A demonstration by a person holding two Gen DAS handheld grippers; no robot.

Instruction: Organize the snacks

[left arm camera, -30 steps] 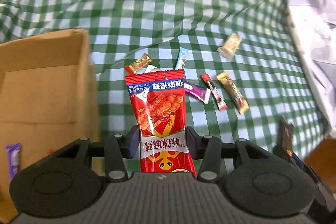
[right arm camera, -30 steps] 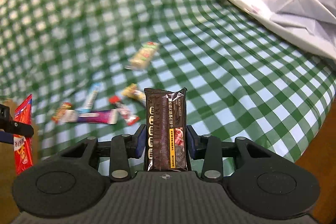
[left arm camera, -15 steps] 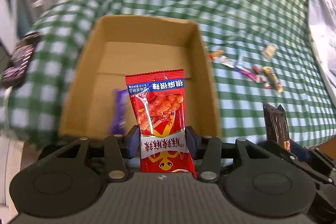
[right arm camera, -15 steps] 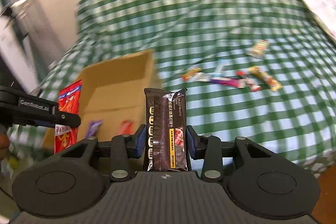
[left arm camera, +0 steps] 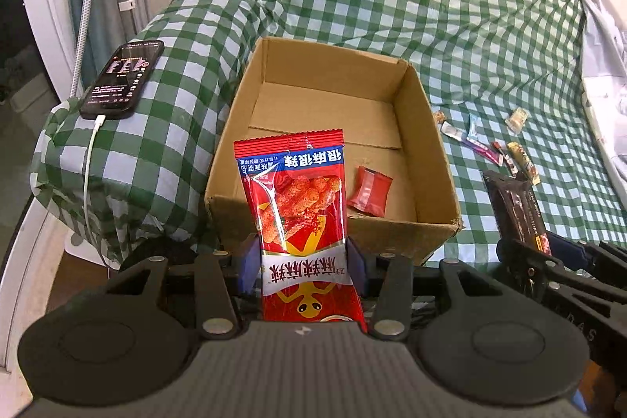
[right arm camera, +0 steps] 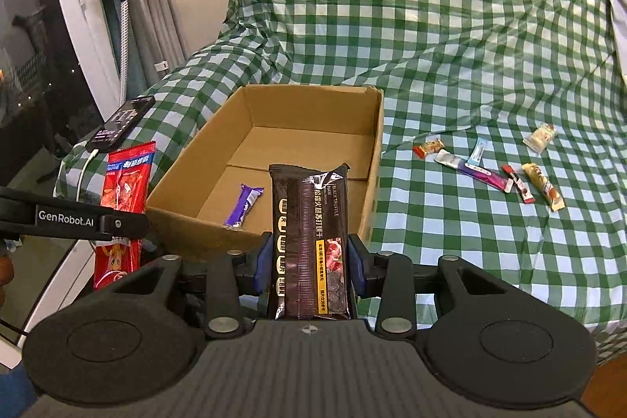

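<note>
My left gripper (left arm camera: 303,263) is shut on a red snack bag (left arm camera: 298,198) and holds it upright just before the near wall of an open cardboard box (left arm camera: 427,128). A small red packet (left arm camera: 370,190) lies inside the box. My right gripper (right arm camera: 309,261) is shut on a dark brown cracker pack (right arm camera: 309,241), also in front of the cardboard box (right arm camera: 376,143), where a purple bar (right arm camera: 245,204) lies. The red snack bag (right arm camera: 125,190) and the left gripper show at the left of the right wrist view. Several small snacks (right arm camera: 486,171) lie on the checked cloth right of the box.
A phone (left arm camera: 123,77) on a charging cable lies on the cloth-covered armrest left of the box. A green checked cloth (right arm camera: 450,46) covers the sofa. A white sheet (left arm camera: 603,65) lies at the far right. Curtains and a window frame (right arm camera: 78,6) stand at the left.
Both grippers have pulled back and turned left from the loose snacks toward the box, each still holding its snack. The box now sits right in front of both.
</note>
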